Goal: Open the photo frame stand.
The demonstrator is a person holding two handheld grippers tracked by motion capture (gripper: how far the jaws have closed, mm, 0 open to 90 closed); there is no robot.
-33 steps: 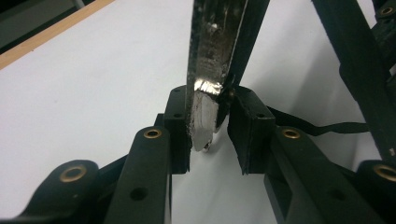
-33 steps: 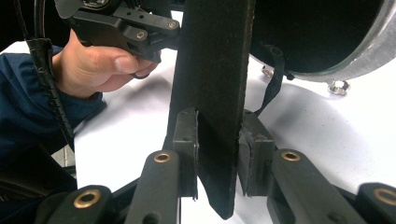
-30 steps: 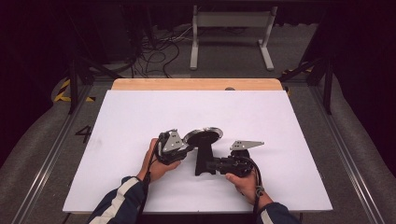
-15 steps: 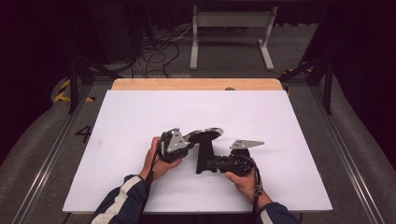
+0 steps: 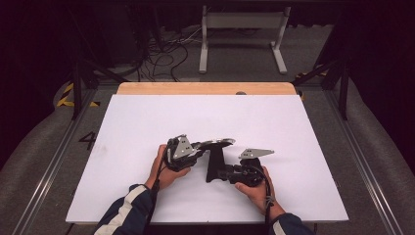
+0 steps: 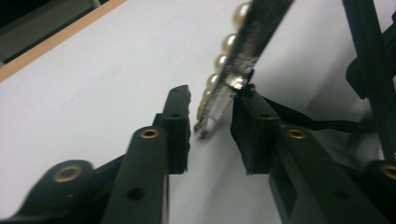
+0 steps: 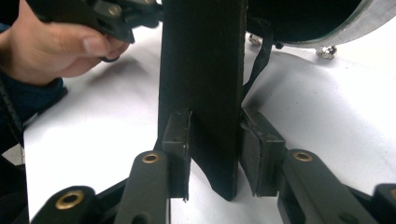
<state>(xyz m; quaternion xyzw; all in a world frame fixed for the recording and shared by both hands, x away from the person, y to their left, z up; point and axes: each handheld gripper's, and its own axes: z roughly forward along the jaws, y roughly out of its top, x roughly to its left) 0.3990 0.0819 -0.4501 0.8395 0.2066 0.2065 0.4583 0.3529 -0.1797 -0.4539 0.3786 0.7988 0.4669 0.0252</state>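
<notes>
A round frame (image 5: 218,143) with a silver rim (image 6: 243,60) edged with pearls (image 6: 229,42) stands tilted on its black stand (image 5: 214,164) at the near middle of the white table. My left gripper (image 5: 203,147) has its jaws on either side of the rim (image 6: 212,126). They have just been opening, and a gap shows beside the left pad. My right gripper (image 5: 218,172) straddles the black stand (image 7: 203,70) low down (image 7: 215,144). Its jaws have just been opening too, with the stand between them. A thin black strap (image 7: 254,65) hangs from the frame to the stand.
The white board (image 5: 147,122) covers the table, with a wooden strip (image 5: 205,88) along its far edge. The hand on the left gripper (image 7: 51,51) is close by in the right gripper view. Cables and a metal stand (image 5: 240,29) lie on the floor beyond.
</notes>
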